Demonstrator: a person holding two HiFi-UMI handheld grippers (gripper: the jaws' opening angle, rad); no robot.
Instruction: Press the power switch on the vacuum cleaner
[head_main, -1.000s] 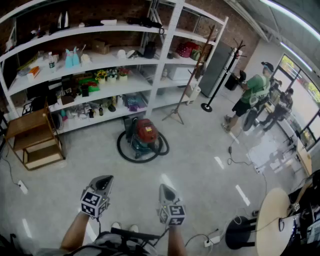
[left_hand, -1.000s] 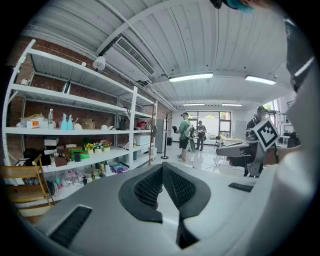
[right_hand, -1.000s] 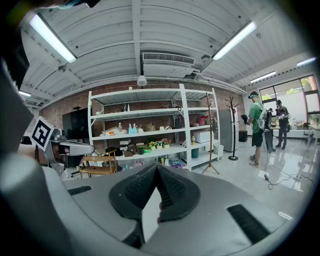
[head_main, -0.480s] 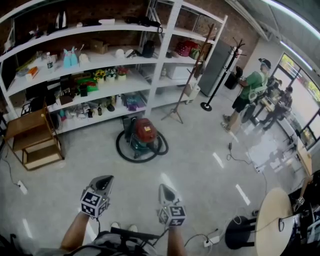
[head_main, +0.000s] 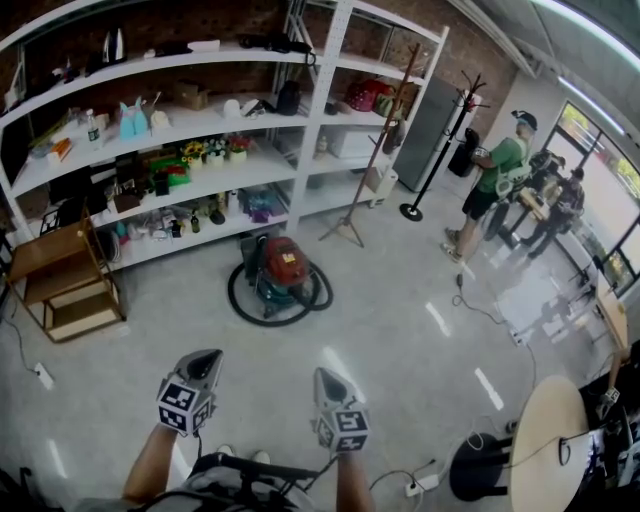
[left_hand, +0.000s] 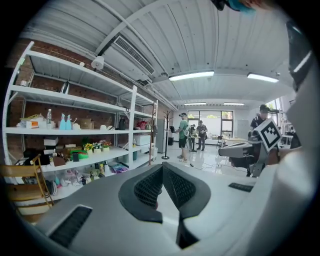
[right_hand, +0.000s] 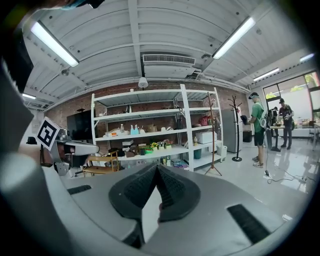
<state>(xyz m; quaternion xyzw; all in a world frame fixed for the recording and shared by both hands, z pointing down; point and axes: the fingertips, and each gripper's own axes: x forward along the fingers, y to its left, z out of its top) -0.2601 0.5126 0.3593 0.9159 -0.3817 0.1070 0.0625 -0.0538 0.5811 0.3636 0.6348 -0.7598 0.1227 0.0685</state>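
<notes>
One vacuum cleaner (head_main: 283, 268), red on top, sits on the floor (head_main: 400, 330) with its black hose (head_main: 270, 320) coiled round it. It is just in front of the white shelves (head_main: 324, 100) and well apart from both my grippers. Only the head view shows it; each gripper view looks level across the room at the shelves and the ceiling lights (right_hand: 52, 44).

My left gripper (head_main: 203, 366) and right gripper (head_main: 328, 380) hang side by side low in the head view. Both pairs of jaws are pressed together at the tips, holding nothing. The left gripper view catches the right gripper's marker cube (left_hand: 270, 135), and the right gripper view catches the left's.

A person (head_main: 497, 168) in a green shirt stands far to the right, near a coat stand (head_main: 447, 140).
</notes>
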